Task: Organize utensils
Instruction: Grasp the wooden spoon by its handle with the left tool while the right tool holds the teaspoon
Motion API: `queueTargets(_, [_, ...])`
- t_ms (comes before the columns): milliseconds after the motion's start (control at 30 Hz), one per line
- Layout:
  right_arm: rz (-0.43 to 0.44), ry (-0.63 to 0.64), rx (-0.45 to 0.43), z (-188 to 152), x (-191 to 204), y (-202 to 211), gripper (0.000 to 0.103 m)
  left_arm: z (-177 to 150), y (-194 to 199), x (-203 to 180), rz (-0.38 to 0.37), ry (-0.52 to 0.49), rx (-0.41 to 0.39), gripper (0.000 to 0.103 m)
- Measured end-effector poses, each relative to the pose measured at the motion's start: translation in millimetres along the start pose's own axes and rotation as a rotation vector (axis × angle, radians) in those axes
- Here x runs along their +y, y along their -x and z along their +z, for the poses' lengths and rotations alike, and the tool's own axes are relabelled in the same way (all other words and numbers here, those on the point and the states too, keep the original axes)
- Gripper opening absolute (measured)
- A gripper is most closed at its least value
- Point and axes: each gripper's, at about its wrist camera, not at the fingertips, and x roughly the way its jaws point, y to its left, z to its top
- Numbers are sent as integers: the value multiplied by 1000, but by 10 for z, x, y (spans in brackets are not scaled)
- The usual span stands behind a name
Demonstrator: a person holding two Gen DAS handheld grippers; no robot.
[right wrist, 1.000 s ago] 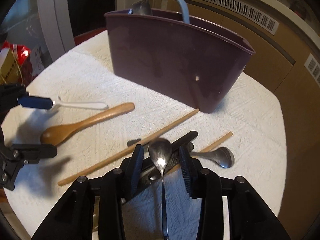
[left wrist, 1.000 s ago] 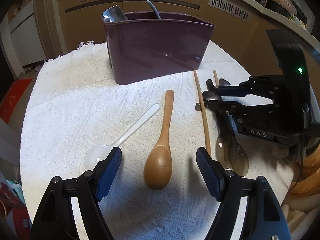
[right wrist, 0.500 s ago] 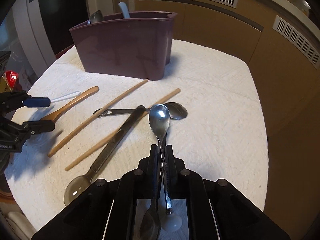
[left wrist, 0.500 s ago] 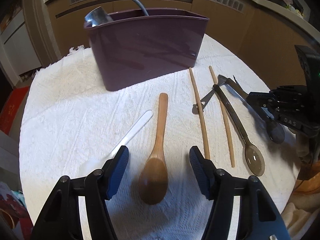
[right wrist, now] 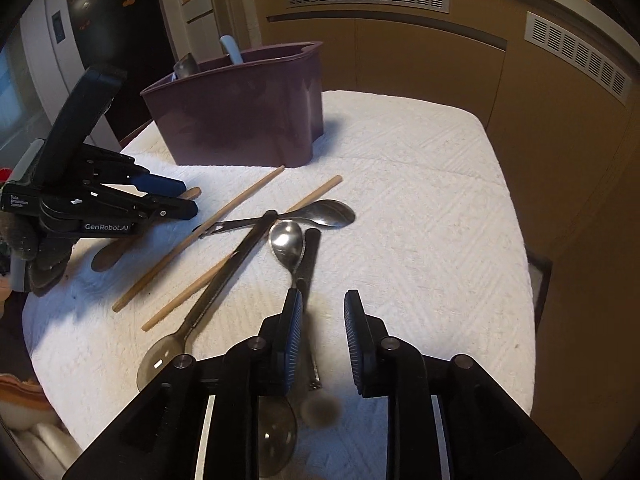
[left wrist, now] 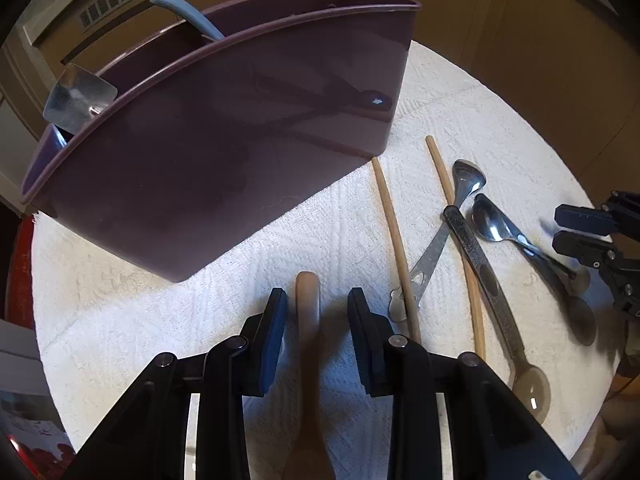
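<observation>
your left gripper (left wrist: pixel 316 316) sits low over the white towel (left wrist: pixel 120 320), jaws spread, with the handle of the wooden spoon (left wrist: pixel 307 300) lying between the blue pads (left wrist: pixel 276 336); whether either pad touches the wood you cannot tell, and the spoon's bowl runs out of view under the gripper body. the purple caddy (left wrist: pixel 224 128) stands just ahead and to the left, with a grey-blue handle (left wrist: pixel 188 14) and a shiny metal utensil (left wrist: pixel 78 98) sticking up out of it. to the right of the wooden spoon lie two wooden chopsticks (left wrist: pixel 396 240), roughly side by side, and a metal spoon (left wrist: pixel 466 178) whose handle passes under one of them. a dark-handled translucent spoon (left wrist: pixel 484 276) lies across that spoon's handle. your right gripper (right wrist: pixel 322 308) has its jaws spread too, holding nothing; a steel spoon (right wrist: pixel 287 240) lies on the towel with its bowl ahead of the left pad and its handle passing close along that pad's inner side. a second translucent spoon (right wrist: pixel 276 436) with a black handle lies right beside it, bowl down near the gripper body. from the right wrist camera you can see the left gripper (right wrist: pixel 188 202) at the far left, and the caddy (right wrist: pixel 240 120) beyond it near the back of the table.
</observation>
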Motion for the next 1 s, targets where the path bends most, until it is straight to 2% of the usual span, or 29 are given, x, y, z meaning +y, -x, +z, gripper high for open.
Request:
queueTargets(100, [-1, -2, -2, 9, -24, -15, 26, 6, -1, 62, -9, 43, -6, 25])
queueTargets(133, [-3, 1, -7, 29, -10, -27, 27, -3, 10, 65, 10, 56, -20, 11])
queueTargets(200, [2, 15, -17, 64, 29, -28, 28, -65, 79, 90, 31, 76, -54, 10])
queueTargets(367, [12, 99, -19, 175, 264, -76, 30, -346, 435, 134, 13, 147, -183, 10])
queueTargets(467, [1, 176, -2, 245, 392, -165, 32, -528, 644, 123, 52, 160, -248, 10])
queueTargets(533, [-11, 233, 23, 291, 452, -256, 37, -651, 783, 181, 69, 186, -282, 10])
queueTargets(733, [-37, 326, 98, 360, 467, -469, 38, -892, 1012, 373, 38, 278, -339, 10])
queueTargets(833, [-32, 318, 117, 414, 444, -543, 40, -930, 1033, 452, 21, 307, -344, 10])
queueTargets(1000, [-18, 297, 133, 470, 438, -588, 38, -923, 928, 455, 13, 331, -335, 10])
